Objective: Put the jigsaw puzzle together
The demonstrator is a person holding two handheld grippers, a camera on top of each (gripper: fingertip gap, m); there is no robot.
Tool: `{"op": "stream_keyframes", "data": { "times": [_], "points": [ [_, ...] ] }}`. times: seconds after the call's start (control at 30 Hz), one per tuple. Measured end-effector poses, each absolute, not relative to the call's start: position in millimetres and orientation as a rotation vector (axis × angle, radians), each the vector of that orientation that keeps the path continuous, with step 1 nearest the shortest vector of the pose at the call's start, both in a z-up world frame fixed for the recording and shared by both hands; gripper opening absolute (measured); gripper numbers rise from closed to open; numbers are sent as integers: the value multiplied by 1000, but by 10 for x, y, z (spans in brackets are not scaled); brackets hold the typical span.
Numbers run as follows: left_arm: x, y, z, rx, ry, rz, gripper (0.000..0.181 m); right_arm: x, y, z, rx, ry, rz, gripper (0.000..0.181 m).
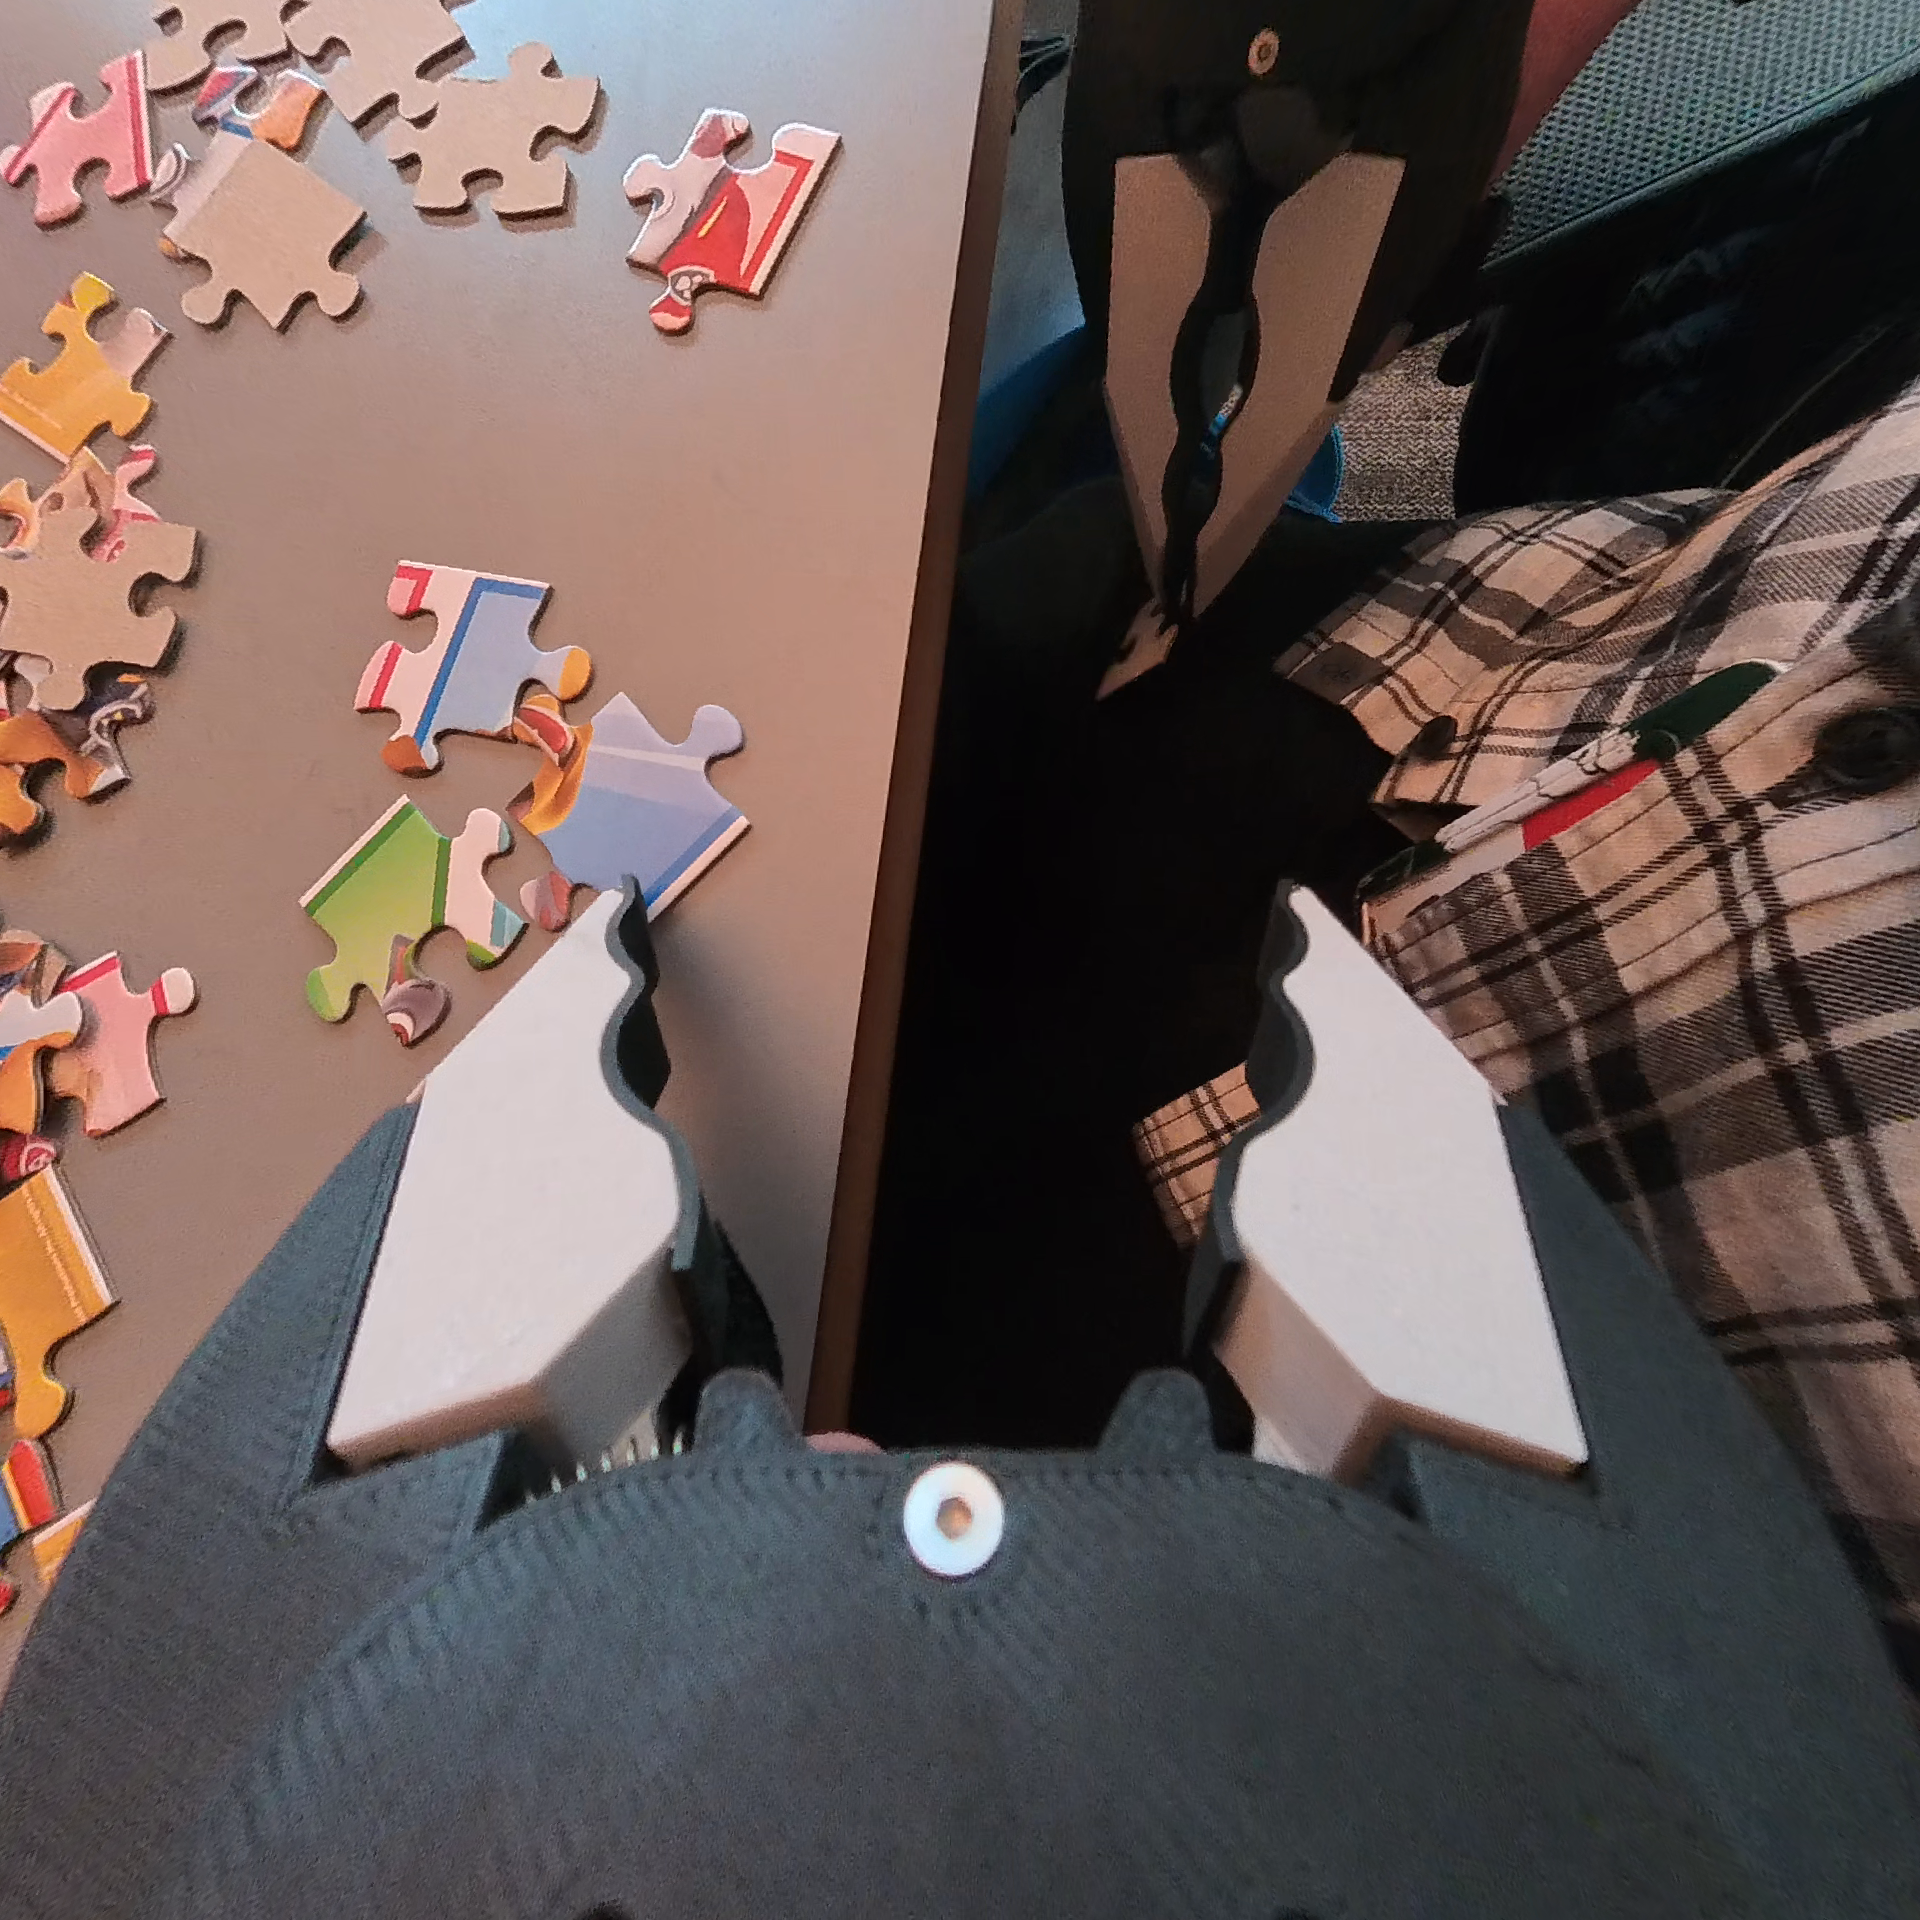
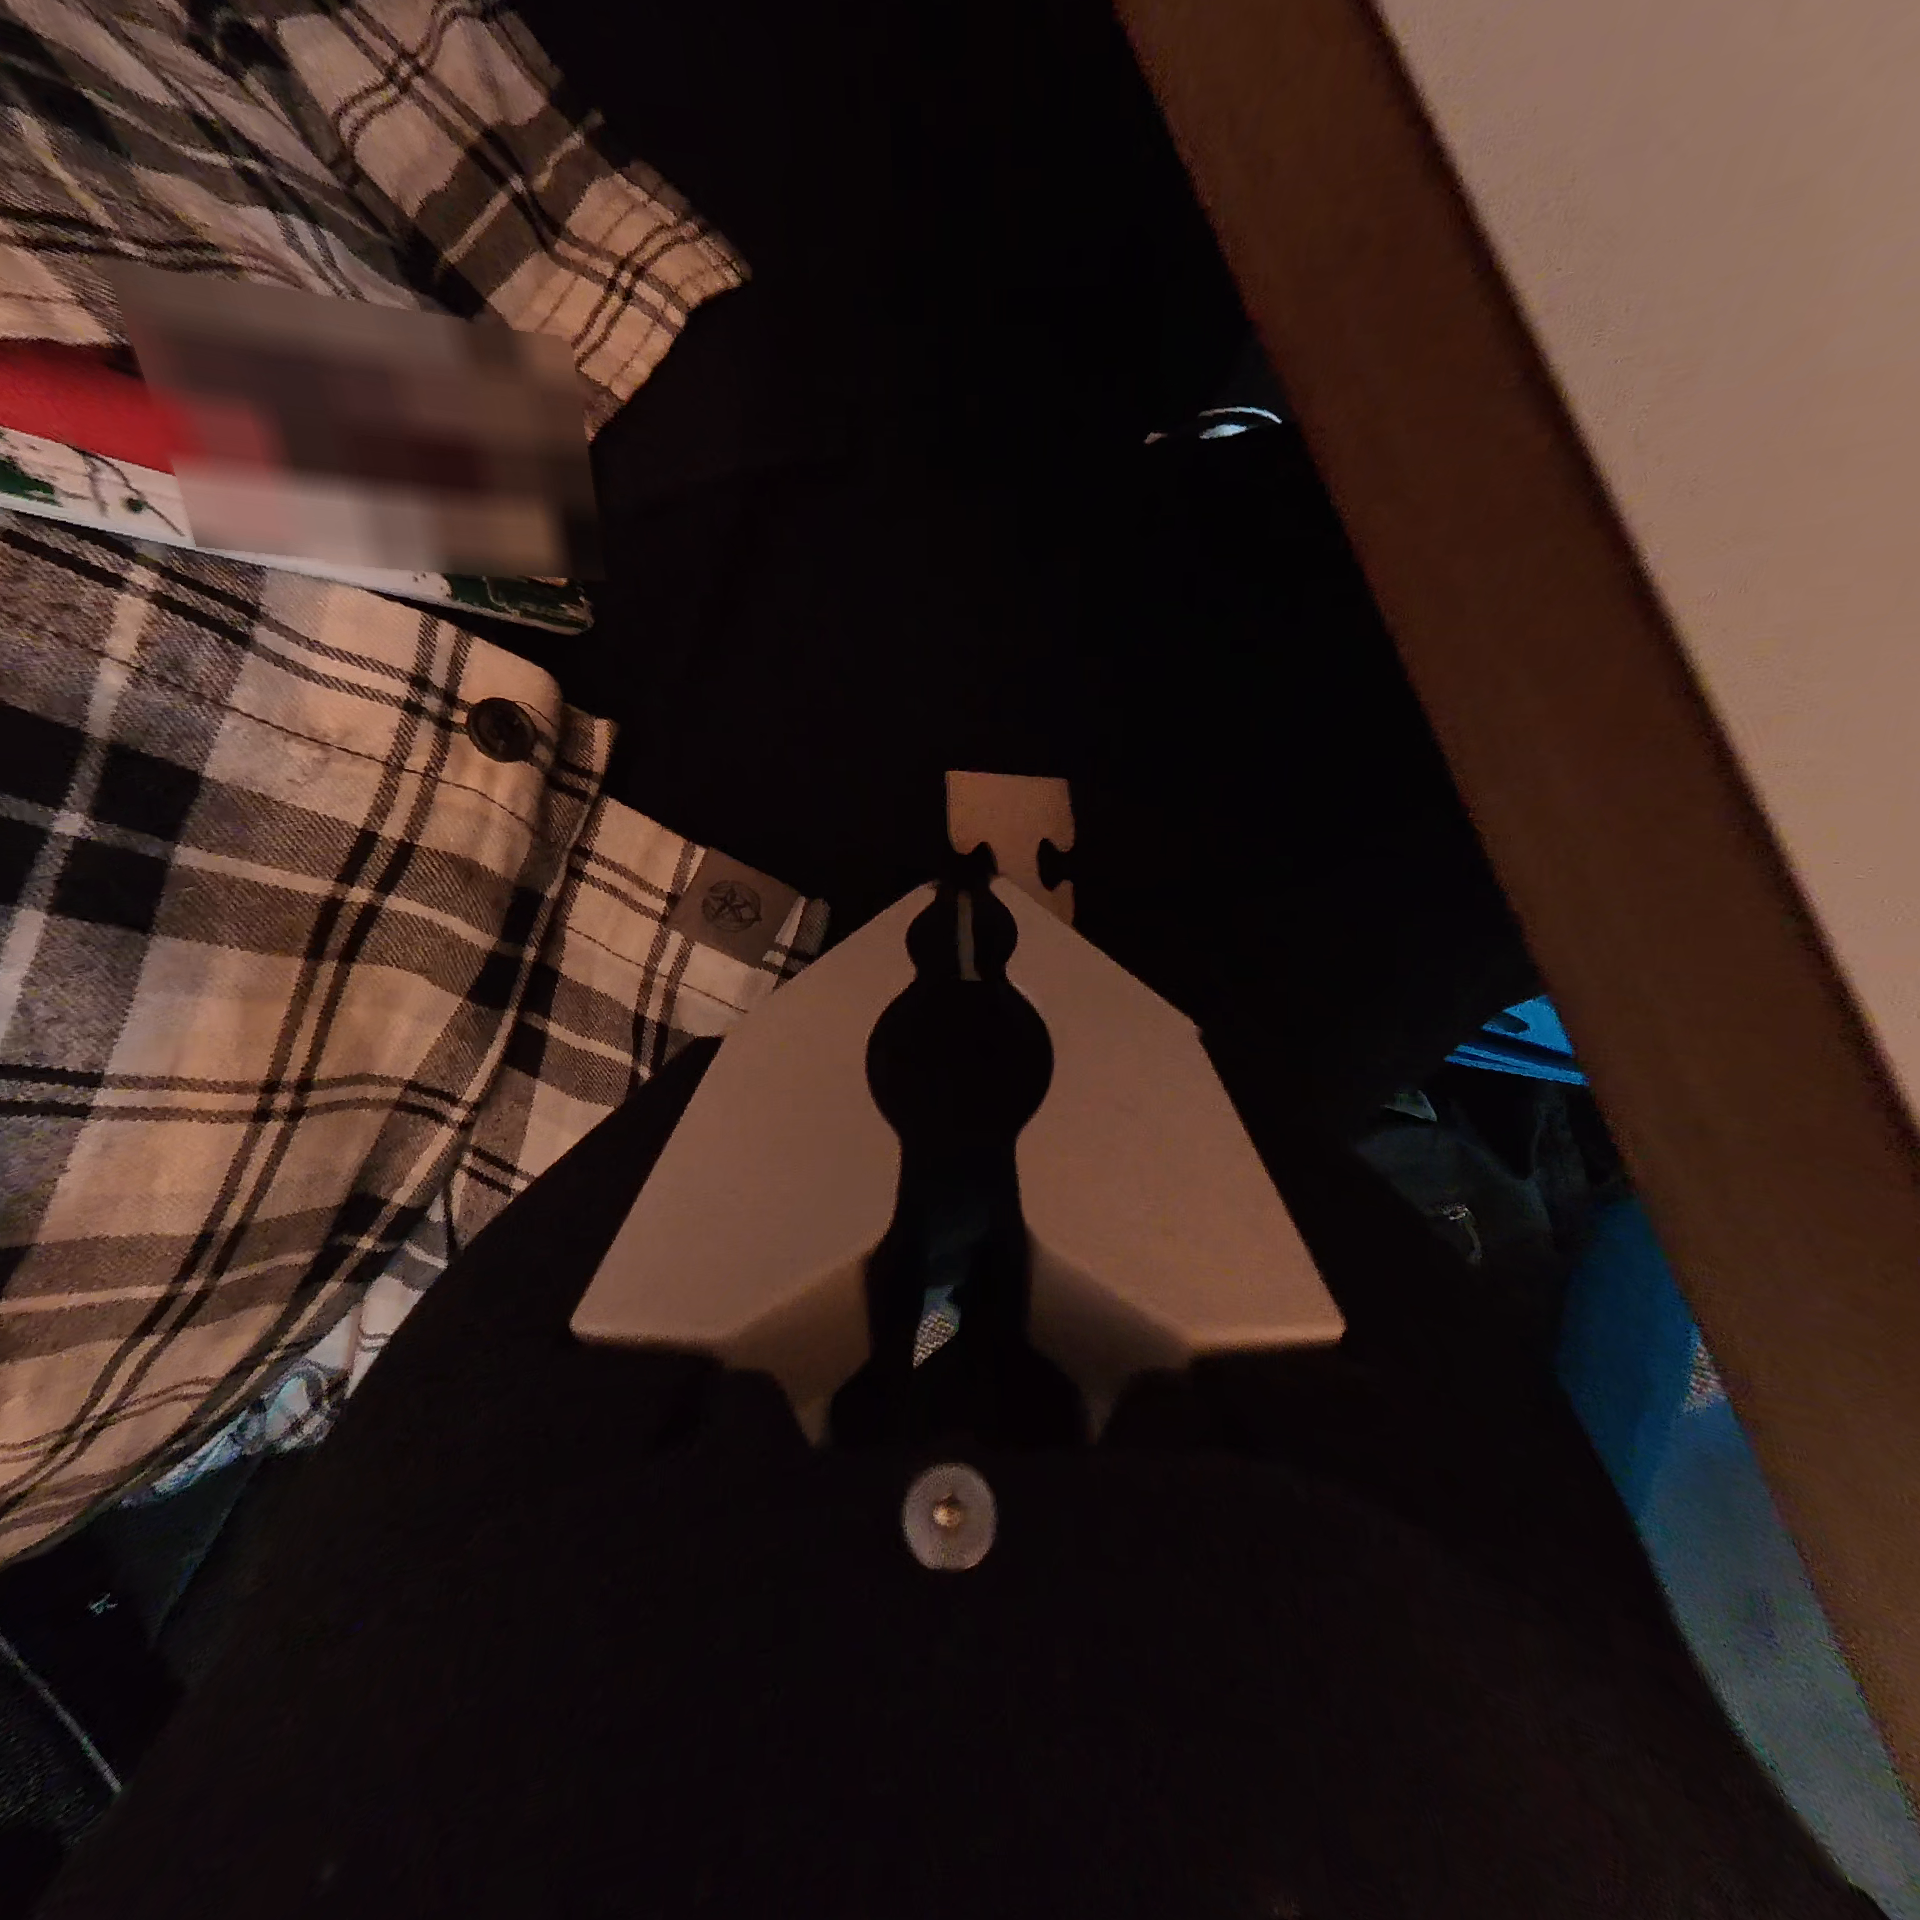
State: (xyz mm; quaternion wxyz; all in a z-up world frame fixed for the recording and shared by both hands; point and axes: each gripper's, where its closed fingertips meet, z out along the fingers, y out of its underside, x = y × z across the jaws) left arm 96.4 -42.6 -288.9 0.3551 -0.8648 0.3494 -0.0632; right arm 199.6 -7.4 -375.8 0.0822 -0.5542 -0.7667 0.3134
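the right gripper [image 2: 971, 883] is pinching a puzzle piece [image 2: 1013, 821] off the table [image 1: 644, 468] edge. the left gripper [image 1: 961, 925] is gaping wide, loose pieces [image 1: 468, 665] lying at its 10 o'clock.

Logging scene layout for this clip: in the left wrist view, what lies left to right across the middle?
Loose puzzle pieces on the table → table edge → right hand-held gripper pinching a piece → plaid shirt.
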Motion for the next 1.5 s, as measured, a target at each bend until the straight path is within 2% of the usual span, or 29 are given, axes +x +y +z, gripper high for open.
{"op": "stream_keyframes", "data": {
  "times": [0.23,0.37,0.57,0.67,0.9,1.5],
  "points": [
    [951,-417,-2895,-2235,902,-152,114,2056,-76,-3382,-1573,-2314,1035,0],
    [963,-416,-2865,-2216,909,-137,112,1963,-78,-2825,-1399,-2377,1070,0],
    [1037,-424,-2916,-2227,932,-155,113,1546,90,-2124,-1087,-2622,832,0],
    [1043,-393,-2907,-2235,930,-159,112,1302,192,-2148,-963,-2824,629,0],
    [1061,-321,-2881,-2216,903,-151,112,1011,194,-2515,-917,-3266,512,0],
    [1183,-335,-2897,-2137,1047,21,114,739,134,-2757,-824,-3334,345,3]
  ]
}}
